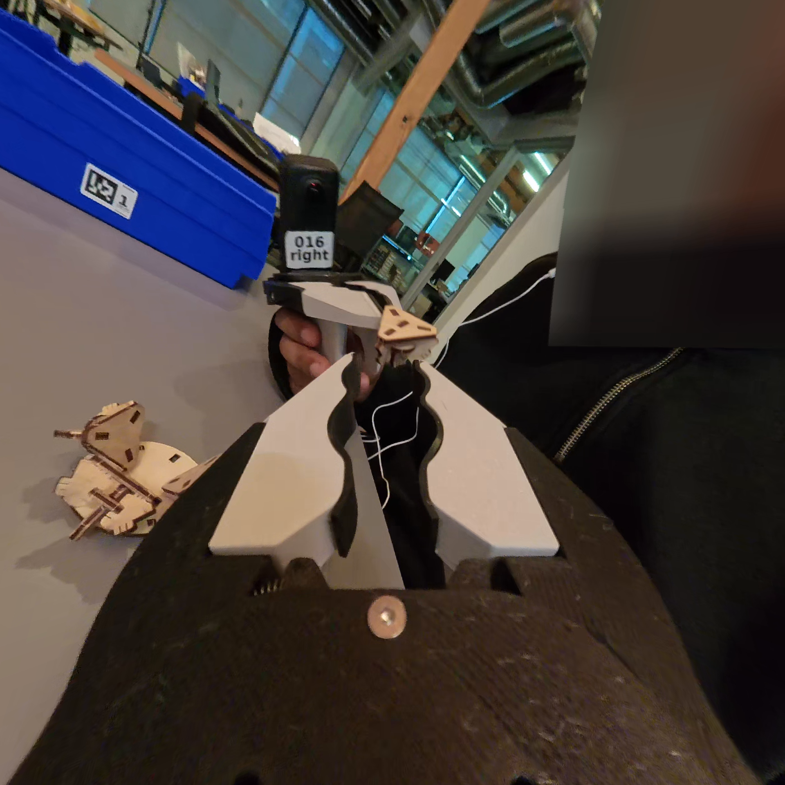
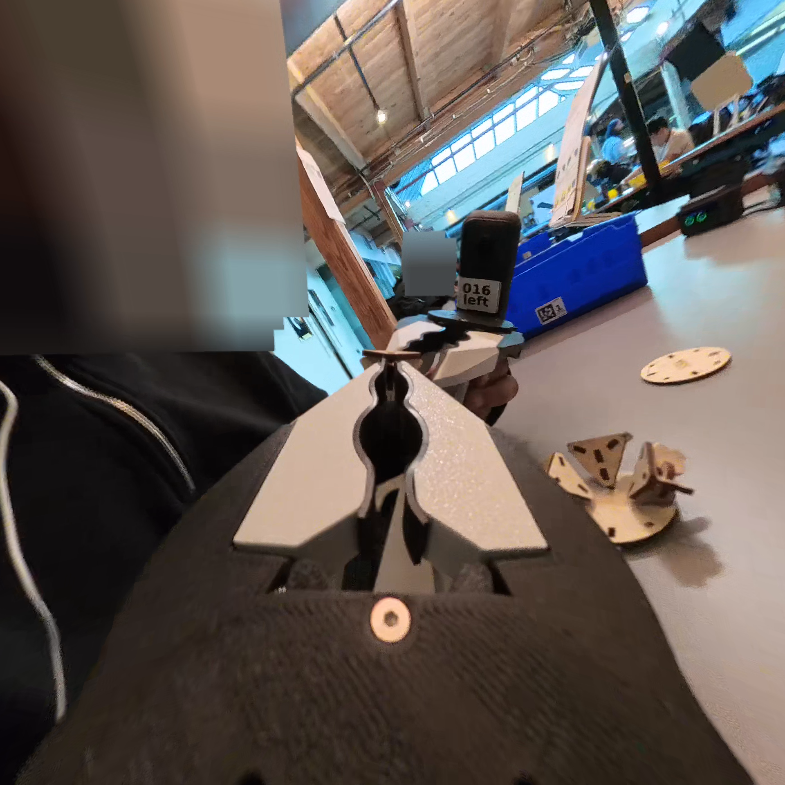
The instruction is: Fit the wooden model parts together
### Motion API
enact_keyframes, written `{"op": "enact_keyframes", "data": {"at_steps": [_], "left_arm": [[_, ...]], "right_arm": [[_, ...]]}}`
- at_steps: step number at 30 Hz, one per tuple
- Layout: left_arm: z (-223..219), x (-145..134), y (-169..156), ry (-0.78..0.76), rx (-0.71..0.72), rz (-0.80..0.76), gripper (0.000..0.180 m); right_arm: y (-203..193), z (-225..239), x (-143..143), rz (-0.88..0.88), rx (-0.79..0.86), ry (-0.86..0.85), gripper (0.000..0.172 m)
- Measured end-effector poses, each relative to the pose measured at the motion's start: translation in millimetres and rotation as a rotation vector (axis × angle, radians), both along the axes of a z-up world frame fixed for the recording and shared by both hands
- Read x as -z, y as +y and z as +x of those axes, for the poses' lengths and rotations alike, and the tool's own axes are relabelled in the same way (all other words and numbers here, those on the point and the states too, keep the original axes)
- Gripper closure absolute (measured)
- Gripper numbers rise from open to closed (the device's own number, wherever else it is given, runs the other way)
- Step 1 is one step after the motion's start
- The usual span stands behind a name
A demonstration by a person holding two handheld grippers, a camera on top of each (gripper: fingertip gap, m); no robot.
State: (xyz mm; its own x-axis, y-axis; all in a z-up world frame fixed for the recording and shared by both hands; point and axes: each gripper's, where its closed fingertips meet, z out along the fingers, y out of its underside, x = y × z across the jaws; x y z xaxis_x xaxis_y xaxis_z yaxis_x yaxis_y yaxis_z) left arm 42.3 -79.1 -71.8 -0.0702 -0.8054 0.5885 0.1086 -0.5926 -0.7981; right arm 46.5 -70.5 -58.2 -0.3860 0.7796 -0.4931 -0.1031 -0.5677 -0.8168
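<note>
- Left gripper (image 1: 384, 361), nearest the lens in its own wrist view: pale fingers spread, a dark gap between the wavy pads. Its tips flank the lower part of a small wooden piece (image 1: 405, 329); whether either pad touches it cannot be told.
- Right gripper (image 2: 387, 369): fingers pressed together, pinching a thin tab of that wooden piece (image 2: 388, 353), whose triangular slotted plate sits just beyond the tips. The piece is held in the air above the near table edge, between the two facing grippers.
- Thin white cable (image 1: 395, 424): hangs behind the left gripper's gap, against a person's dark zipped jacket (image 1: 637, 424).
- Grey table (image 1: 106, 318): a part-built wooden assembly (image 2: 616, 492) of a round base with upright triangular plates lies near; a loose wooden disc (image 2: 684, 365) lies farther off.
- Blue bin (image 1: 127, 148): at the far side of the table.
</note>
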Motion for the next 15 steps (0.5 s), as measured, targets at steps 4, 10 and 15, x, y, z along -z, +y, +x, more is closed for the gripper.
{"op": "enact_keyframes", "data": {"at_steps": [4, 10, 15], "left_arm": [[5.9, 2.0, -2.7, 0.021, 0.003, 0.007, 0.163], [4.9, 0.0, 0.0, -0.002, -0.002, -0.031, 0.158], [1.5, -4.6, -1.2, -0.036, 0.011, -0.046, 0.162]], "right_arm": [[10.7, 4.1, 0.1, -0.185, -0.069, 0.034, 0.172], [6.6, -0.2, 3.2, -0.204, -0.098, 0.005, 0.172], [-1.9, -2.1, 1.6, -0.181, -0.131, 0.006, 0.172]]}}
